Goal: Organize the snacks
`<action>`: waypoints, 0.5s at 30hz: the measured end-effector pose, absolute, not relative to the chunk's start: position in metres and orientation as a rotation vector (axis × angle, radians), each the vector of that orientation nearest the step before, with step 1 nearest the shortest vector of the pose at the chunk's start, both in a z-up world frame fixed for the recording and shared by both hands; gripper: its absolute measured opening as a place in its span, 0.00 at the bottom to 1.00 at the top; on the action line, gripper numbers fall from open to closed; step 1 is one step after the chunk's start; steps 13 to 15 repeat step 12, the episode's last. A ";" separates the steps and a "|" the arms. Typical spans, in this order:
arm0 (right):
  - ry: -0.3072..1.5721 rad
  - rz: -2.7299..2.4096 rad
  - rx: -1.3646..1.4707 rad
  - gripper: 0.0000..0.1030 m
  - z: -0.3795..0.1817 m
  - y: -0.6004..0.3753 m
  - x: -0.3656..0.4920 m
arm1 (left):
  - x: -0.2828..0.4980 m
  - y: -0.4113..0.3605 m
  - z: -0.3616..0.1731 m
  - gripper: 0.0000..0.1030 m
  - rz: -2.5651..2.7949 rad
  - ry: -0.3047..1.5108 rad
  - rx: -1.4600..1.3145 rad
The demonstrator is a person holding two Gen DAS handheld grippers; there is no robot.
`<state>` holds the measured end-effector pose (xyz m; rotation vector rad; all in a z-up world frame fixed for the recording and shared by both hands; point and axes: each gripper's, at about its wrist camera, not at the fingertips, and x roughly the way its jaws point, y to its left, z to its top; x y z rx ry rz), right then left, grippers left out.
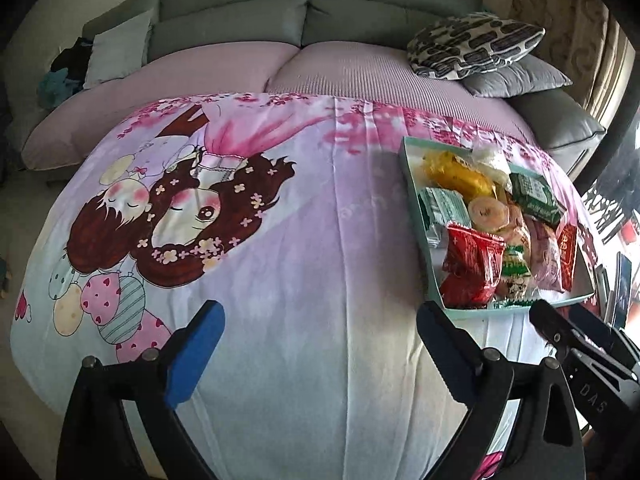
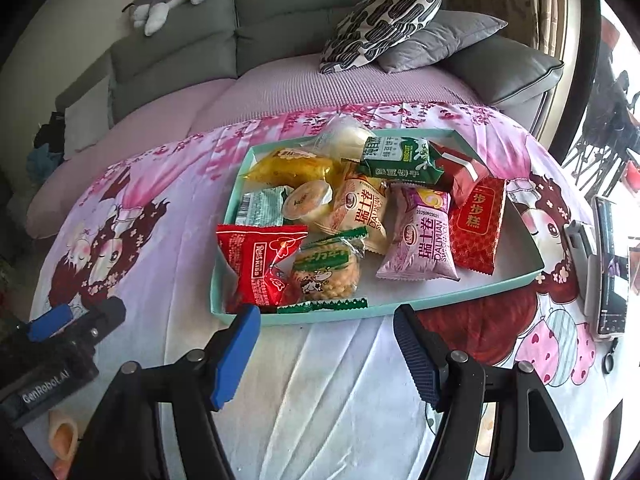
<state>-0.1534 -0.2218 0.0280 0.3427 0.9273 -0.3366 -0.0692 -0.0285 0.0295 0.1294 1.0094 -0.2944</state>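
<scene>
Both the left gripper (image 1: 320,332) and right gripper (image 2: 326,330) hang spread and empty before a teal snack tray (image 2: 400,307) on a cartoon-print cloth (image 2: 328,380).

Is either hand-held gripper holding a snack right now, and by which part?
Nothing is held. The left hand-held gripper and right hand-held gripper are both open and empty, short of the snack tray.

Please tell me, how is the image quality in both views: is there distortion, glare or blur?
Left wrist view: strong fisheye bending, dark corners, the tray sharp enough. Right wrist view: same bending, overexposed window at right, small glare on the red packet, labels readable.
</scene>
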 end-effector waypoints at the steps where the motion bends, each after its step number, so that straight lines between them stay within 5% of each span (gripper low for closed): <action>1: 0.927 -0.338 0.340 0.71 0.028 -0.222 -0.153 | -0.070 -0.029 0.028 0.94 -0.290 1.012 0.136; 15: 0.932 -0.337 0.342 0.71 0.025 -0.223 -0.153 | -0.068 -0.029 0.025 0.94 -0.272 1.020 0.137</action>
